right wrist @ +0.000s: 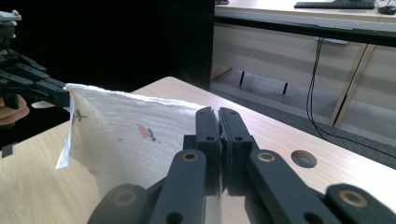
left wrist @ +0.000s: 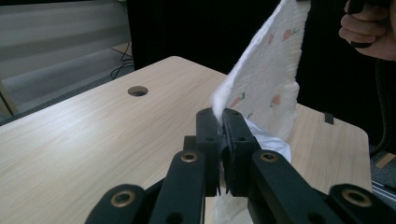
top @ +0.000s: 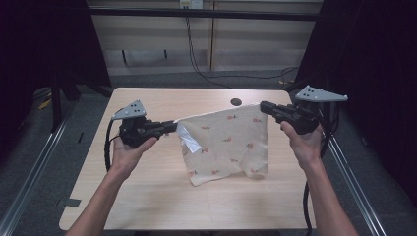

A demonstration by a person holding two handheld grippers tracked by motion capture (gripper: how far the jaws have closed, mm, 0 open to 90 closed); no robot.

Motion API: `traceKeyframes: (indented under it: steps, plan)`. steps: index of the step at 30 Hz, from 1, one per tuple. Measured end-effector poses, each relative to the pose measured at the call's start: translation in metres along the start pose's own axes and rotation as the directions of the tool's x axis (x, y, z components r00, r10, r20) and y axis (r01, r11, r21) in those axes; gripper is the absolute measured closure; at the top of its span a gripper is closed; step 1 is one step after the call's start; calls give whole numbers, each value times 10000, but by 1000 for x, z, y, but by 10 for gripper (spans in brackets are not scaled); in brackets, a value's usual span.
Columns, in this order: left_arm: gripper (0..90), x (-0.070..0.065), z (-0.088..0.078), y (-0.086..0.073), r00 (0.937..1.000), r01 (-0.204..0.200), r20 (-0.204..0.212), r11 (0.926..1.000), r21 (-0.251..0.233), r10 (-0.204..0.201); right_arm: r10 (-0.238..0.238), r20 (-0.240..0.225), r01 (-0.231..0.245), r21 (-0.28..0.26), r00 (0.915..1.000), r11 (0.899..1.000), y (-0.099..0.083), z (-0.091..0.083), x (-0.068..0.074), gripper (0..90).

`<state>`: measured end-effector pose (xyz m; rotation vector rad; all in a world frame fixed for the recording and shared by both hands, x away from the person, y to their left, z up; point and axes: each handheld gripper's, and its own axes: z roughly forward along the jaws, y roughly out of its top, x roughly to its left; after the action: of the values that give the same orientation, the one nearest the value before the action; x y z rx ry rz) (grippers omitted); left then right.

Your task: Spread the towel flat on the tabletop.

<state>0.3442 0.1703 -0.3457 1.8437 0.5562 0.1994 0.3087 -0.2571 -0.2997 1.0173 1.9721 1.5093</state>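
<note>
Cloth [top: 226, 142] hangs at the centre of the frame above the desk [top: 147, 206], because left tool [top: 173, 126] and right tool [top: 263, 105] each pinch one top corner, stretching it flat.

Cloth [top: 226, 142]: soft cream fabric, matt, with a fuzzy, slightly ribbed weave and small printed orange-red motifs; a glossy white tag [top: 189, 140] of thin, smooth material is sewn at one edge. Table [top: 162, 196]: pale wood-look top with fine straight grain, smooth, low sheen. Left gripper [top: 172, 126] and right gripper [top: 263, 105]: black matt plastic jaws and links, brass-coloured metal rivets at the joints, each topped by a grey matt plate. Cables: black, smooth rubbery sheath. Floor [top: 44, 162]: grey, dull, lightly textured.
</note>
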Motion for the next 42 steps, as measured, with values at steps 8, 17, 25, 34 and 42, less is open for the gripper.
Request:
traceKeyframes:
  steps: [8, 17, 25, 34, 42]
  plan:
    - [870, -1, -14, 5, 9998, -219, 2, 9997, 45, 219, -311, -135, 311, 51, 9994, 9995, 1, -11, 17, 875]
    - [870, -9, -37, 15, 9997, -262, -2, 9995, -190, 262, -451, -680, 432, -290, 9967, 9986, 6, -31, 41, 875]
    - [869, -20, -53, 15, 9988, -477, 141, 9988, -123, 478, -556, -880, 519, -436, 9946, 9977, 5, -45, 61, 876]
    - [870, -44, -77, 32, 9952, -957, 224, 9954, -25, 958, -704, -1078, 605, -927, 9917, 9939, 8, -69, 85, 876]
    - [869, -19, -43, 21, 9988, -463, 187, 9941, 982, 447, -294, -649, 291, -59, 9975, 9996, -14, -48, 70, 875]
